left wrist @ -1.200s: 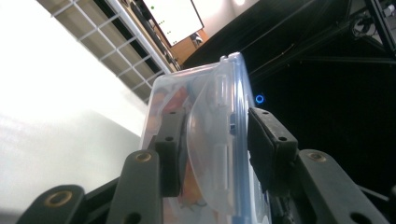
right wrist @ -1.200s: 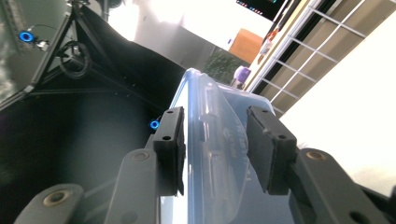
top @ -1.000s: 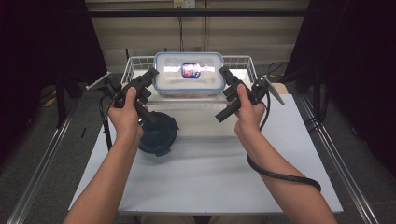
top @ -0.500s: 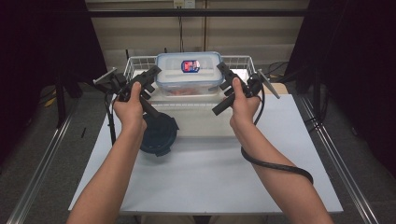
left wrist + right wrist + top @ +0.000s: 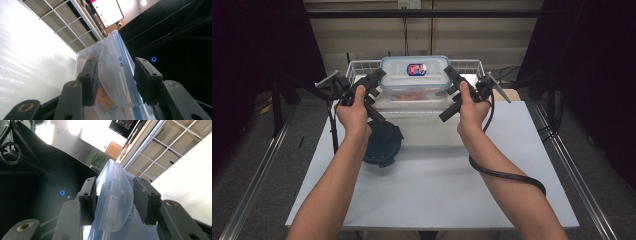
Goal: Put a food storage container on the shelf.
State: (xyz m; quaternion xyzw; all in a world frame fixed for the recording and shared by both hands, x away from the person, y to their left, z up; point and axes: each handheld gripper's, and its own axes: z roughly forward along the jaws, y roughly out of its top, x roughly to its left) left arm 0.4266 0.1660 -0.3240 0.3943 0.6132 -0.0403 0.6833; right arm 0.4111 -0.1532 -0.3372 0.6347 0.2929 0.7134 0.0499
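Observation:
A clear plastic food container point(image 5: 414, 80) with a snap-on lid and a red-and-blue label sits at the wire basket point(image 5: 472, 66) at the back of the table, orange food inside. My left gripper point(image 5: 374, 82) is at its left end and my right gripper point(image 5: 453, 80) at its right end. In the left gripper view the jaws close on the lid's curved side flap point(image 5: 115, 77). The right gripper view shows the same hold on the opposite flap point(image 5: 115, 197). I cannot tell whether the container rests on the basket or hangs just above it.
A dark round lid point(image 5: 383, 142) lies on the white table point(image 5: 427, 190) just under my left hand. The right gripper's cable point(image 5: 507, 175) loops over the table by the right forearm. Metal rails run along both table sides.
Both grippers have moved inward onto the container's two ends, and the hands have risen slightly. The container has barely shifted.

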